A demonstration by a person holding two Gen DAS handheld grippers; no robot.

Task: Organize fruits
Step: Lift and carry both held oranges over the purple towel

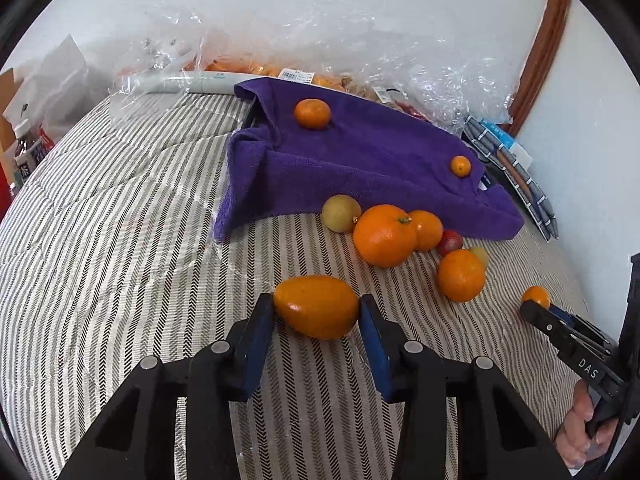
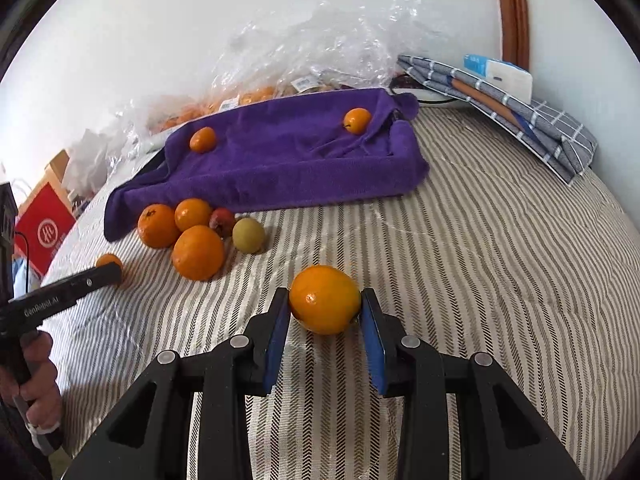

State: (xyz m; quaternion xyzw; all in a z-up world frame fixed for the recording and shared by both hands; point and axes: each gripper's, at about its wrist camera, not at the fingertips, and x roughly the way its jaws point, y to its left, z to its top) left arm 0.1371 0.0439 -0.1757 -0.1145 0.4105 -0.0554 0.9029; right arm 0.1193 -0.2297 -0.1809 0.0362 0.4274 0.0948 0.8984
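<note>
My left gripper (image 1: 317,307) is shut on an oval orange fruit (image 1: 316,306), just above the striped bedcover (image 1: 120,240); it also shows in the right wrist view (image 2: 109,261). My right gripper (image 2: 325,300) is shut on a round orange fruit (image 2: 325,299), seen small in the left wrist view (image 1: 537,297). A purple towel (image 1: 360,160) (image 2: 296,160) lies behind with two small oranges (image 1: 312,113) (image 1: 460,166) on it. A pile of oranges (image 1: 385,235) (image 2: 197,252), a yellow-green fruit (image 1: 341,213) (image 2: 248,235) and a red fruit (image 1: 450,241) (image 2: 222,221) sits in front of the towel.
Crumpled clear plastic bags (image 1: 360,52) (image 2: 320,40) with packaged fruit lie against the wall. A folded grey checked cloth (image 1: 516,176) (image 2: 520,116) lies at the right. Bottles (image 1: 26,152) and a red box (image 2: 42,228) stand at the left bed edge.
</note>
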